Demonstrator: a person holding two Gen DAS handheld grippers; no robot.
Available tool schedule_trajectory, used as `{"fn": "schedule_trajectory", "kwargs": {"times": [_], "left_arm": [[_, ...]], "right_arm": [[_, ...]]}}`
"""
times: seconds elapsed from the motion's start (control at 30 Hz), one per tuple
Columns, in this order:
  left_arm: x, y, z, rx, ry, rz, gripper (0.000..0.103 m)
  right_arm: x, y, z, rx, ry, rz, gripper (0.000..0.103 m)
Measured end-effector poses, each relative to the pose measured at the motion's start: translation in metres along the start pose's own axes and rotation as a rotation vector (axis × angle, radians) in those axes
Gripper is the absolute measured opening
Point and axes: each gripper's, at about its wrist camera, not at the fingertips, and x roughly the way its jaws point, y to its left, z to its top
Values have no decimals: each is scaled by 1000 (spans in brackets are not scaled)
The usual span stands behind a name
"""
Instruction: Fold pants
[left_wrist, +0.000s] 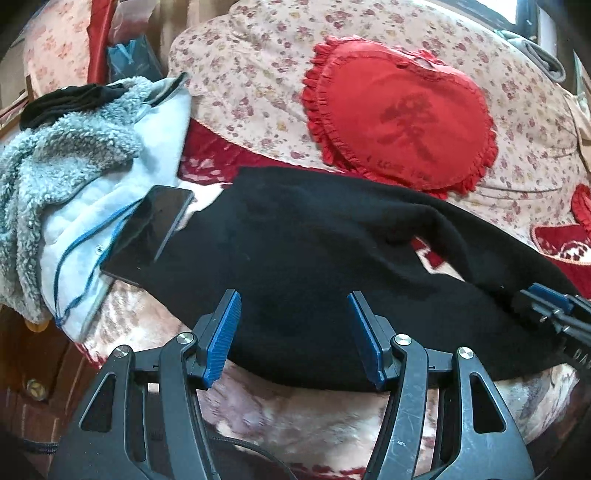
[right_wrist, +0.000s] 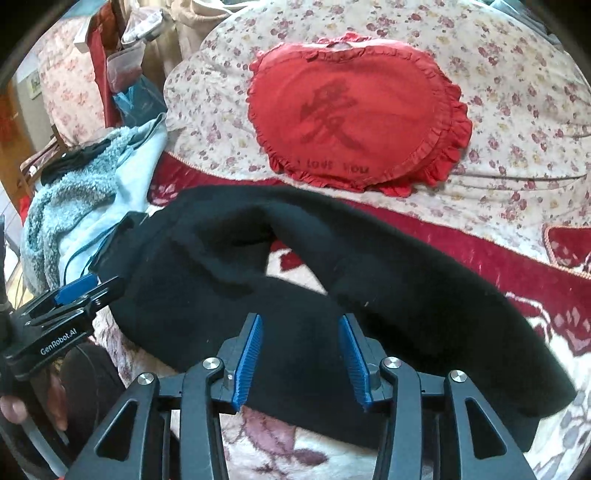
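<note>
Black pants (left_wrist: 314, 240) lie crumpled across the bed, the two legs splitting toward the right (right_wrist: 207, 277). My left gripper (left_wrist: 293, 299) hovers over their near edge, jaws apart with only cloth beneath them. The right gripper (right_wrist: 301, 321) also stands open above the near edge, further right along the pants. Each shows in the other's view: the right gripper (left_wrist: 546, 306) at the pants' right end, the left gripper (right_wrist: 77, 291) at their left end. Nothing is pinched between either pair of blue pads.
A red heart cushion (left_wrist: 399, 110) rests on the floral quilt (left_wrist: 240, 66) behind the pants. At the left, a grey fleece garment (left_wrist: 55, 166) carries a dark phone (left_wrist: 147, 229) with a blue cable. A hand (right_wrist: 14, 410) holds the left gripper's handle.
</note>
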Motion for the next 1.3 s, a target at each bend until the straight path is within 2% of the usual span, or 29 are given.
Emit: {"fn": "schedule_trajectory", "kwargs": {"times": [0.23,0.67,0.93,1.13,1.3], "left_arm": [[13,8,12,-9,11,21,59],[29,0,26,5,7,-5,59],[55,9,34,27,86,6,59],[67,14,33,2,120,11,59],[59,12,36,27,130,-43,59]], "right_arm": [[10,-4,21,1,4,13,44],[29,6,32,-39,31,27,44],[38,8,59,-42,8,39,44],[46,15,60,-46,16,63,44],[48,11,64,-41,12,59,44]]}}
